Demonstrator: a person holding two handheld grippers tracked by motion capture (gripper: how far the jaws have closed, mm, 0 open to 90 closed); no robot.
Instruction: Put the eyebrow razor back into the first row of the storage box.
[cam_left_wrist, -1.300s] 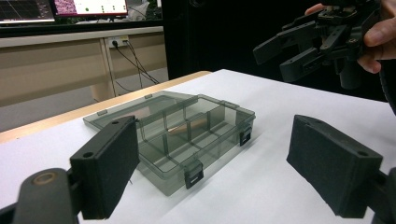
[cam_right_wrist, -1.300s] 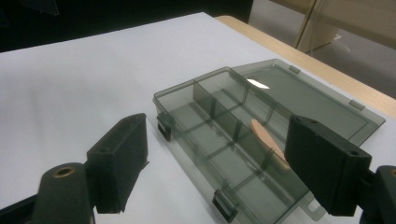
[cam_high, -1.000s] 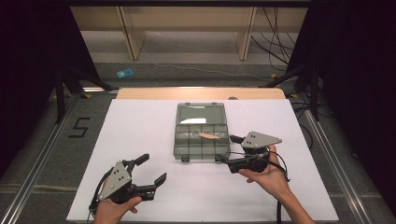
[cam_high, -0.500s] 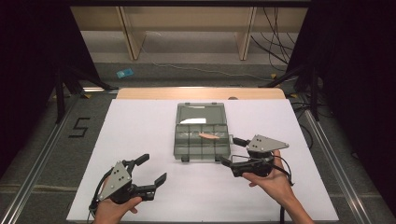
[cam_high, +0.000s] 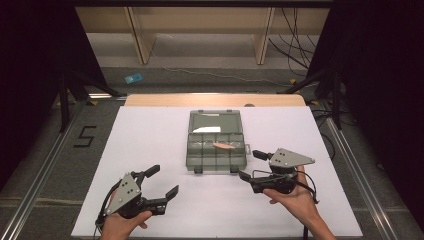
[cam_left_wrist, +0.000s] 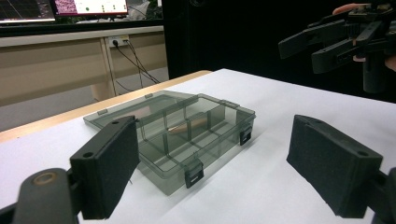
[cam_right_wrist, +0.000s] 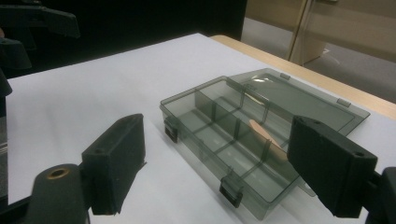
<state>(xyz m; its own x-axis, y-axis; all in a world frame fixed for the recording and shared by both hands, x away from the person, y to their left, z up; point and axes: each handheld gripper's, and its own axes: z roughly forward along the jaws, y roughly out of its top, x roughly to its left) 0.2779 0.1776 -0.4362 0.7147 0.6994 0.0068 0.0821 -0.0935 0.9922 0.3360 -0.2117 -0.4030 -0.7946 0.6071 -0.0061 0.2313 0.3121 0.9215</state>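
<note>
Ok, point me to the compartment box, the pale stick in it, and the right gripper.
compartment box (cam_high: 192, 163), high view, front left wall.
pale stick (cam_right_wrist: 266, 134), right gripper view, middle of its length.
right gripper (cam_high: 247, 165), high view, between the fingertips.

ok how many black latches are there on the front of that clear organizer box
2. On the organizer box, one latch sits at the front wall's left part and the other latch at its right part, seen from the person's side.

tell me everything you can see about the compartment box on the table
The compartment box is smoky translucent plastic, split by dividers into small cells, with two dark latches on its near edge. Its lid lies open flat behind it. It sits on the white table, apart from both tools. A thin pinkish strip rests inside, across a divider.
</note>
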